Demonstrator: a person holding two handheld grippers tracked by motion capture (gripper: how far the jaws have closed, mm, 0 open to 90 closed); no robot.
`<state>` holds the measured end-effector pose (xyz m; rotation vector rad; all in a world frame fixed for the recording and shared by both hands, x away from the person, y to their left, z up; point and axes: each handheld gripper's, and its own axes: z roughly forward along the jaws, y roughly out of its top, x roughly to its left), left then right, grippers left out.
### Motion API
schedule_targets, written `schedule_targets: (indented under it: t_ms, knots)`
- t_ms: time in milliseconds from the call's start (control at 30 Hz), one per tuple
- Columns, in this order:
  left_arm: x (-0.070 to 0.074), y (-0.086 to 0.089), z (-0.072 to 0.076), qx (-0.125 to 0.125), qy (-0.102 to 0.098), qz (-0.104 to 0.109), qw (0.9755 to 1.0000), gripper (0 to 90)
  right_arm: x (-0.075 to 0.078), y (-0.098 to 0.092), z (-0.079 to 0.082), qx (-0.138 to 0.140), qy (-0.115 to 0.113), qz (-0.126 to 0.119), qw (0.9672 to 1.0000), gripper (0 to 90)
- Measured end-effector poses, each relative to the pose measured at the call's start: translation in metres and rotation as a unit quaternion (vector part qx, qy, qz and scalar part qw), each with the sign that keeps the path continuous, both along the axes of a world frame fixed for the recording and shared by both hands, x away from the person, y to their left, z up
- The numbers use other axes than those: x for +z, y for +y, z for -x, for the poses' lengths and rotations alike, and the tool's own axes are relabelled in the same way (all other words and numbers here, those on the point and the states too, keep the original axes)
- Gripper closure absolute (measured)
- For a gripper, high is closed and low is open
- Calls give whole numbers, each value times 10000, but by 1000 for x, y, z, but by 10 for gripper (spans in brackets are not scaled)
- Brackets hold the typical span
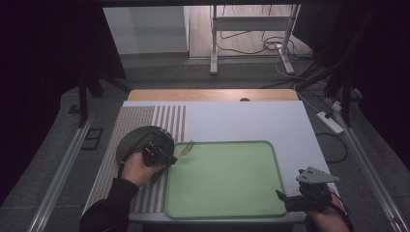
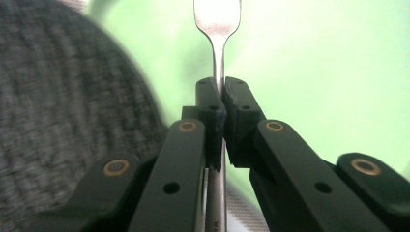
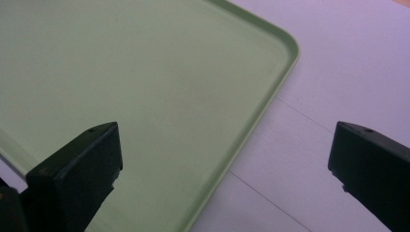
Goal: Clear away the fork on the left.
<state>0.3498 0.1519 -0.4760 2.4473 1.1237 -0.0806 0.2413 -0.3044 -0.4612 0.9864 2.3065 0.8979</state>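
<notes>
My left gripper is shut on the handle of a metal piece of cutlery, level over the left rim of a green tray. In the left gripper view the jaws pinch the thin handle; the head widens at the top edge and is cut off. A dark grey round mat lies under the left hand and shows as grey weave. My right gripper rests at the tray's near right corner. Its jaws stand wide open over the tray rim with nothing between them.
The tray lies on a white board with a striped mat at its left. A wooden table edge runs behind. A power strip and cables lie on the floor at the right.
</notes>
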Motion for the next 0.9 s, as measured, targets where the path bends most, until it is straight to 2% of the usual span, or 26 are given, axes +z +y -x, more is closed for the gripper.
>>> schedule_targets:
  t_ms: [133, 300, 500, 600, 633, 767, 800, 833, 867, 900]
  knots:
    - [-1, -16, 6, -127, 111, 40, 9998, 860, 0, 0, 0, 7, 4, 3, 10000, 0]
    - [-10, -41, 14, -335, 282, 16, 9990, 860, 0, 0, 0, 15, -3, 20, 10000, 0]
    - [-16, -60, 23, -475, 418, 150, 9979, 859, 0, 0, 0, 27, -7, 29, 10000, 0]
    - [-19, -65, 25, -515, 457, 140, 9975, 858, 0, 0, 0, 30, -15, 32, 10000, 0]
    - [-24, -67, 27, -508, 507, 73, 9974, 856, 0, 0, 1, 36, -23, 33, 10000, 0]
    - [-30, -68, 30, -501, 486, -51, 9975, 824, 0, 0, 1, 41, -24, 28, 10000, 0]
    - [-28, -68, 30, -530, 413, 73, 9977, 748, 0, 0, 1, 48, -24, 23, 10000, 0]
    - [-25, -69, 31, -566, 311, 127, 9978, 722, 0, 0, 1, 54, -25, 25, 10000, 0]
    - [-23, -70, 32, -621, 193, 173, 9977, 718, 0, 1, 1, 64, -24, 27, 10000, 0]
    - [-23, -70, 32, -621, 193, 173, 9977, 722, 0, 1, 1, 67, -21, 37, 10000, 0]
